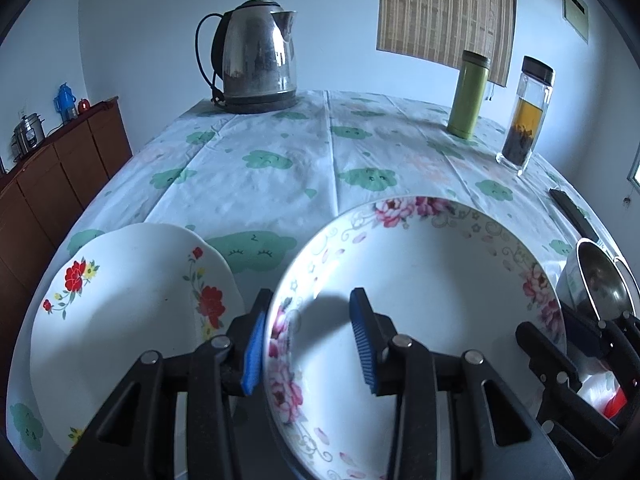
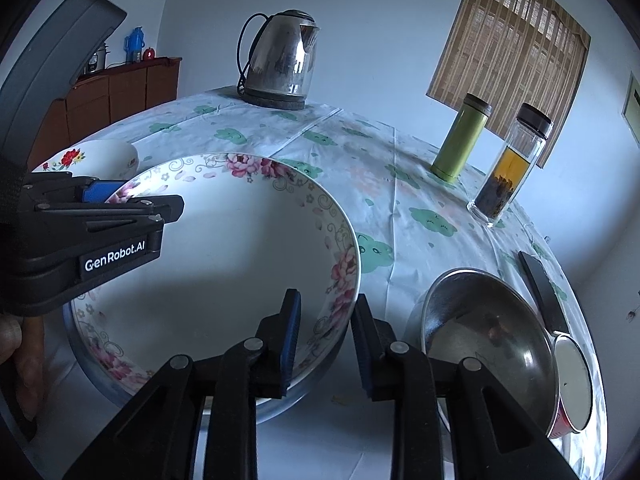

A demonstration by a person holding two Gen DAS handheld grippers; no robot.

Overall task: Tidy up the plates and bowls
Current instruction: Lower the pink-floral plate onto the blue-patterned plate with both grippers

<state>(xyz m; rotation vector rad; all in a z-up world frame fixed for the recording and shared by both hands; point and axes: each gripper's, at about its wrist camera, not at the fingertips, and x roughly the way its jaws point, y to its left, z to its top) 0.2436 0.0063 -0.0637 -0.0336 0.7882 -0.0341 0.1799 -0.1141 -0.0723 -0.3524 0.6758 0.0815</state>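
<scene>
A deep white plate with a pink-flower rim (image 1: 440,280) (image 2: 224,248) sits at the table's near edge, on a metal dish whose rim (image 2: 304,392) shows beneath it. My left gripper (image 1: 308,344) is open, its jaws straddling the plate's left rim; it also shows in the right wrist view (image 2: 120,200). My right gripper (image 2: 326,344) is open astride the plate's right rim, not closed on it; it also shows in the left wrist view (image 1: 560,344). A white red-flower plate (image 1: 132,312) (image 2: 92,156) lies to the left. A steel bowl (image 2: 488,340) (image 1: 600,284) stands to the right.
A kettle (image 1: 256,56) stands at the table's far end. A green flask (image 1: 468,94) and a glass tea jar (image 1: 524,112) stand far right. A dark flat remote-like object (image 2: 542,292) and a red-sided cup (image 2: 572,388) lie near the right edge. A wooden cabinet (image 1: 52,184) stands left.
</scene>
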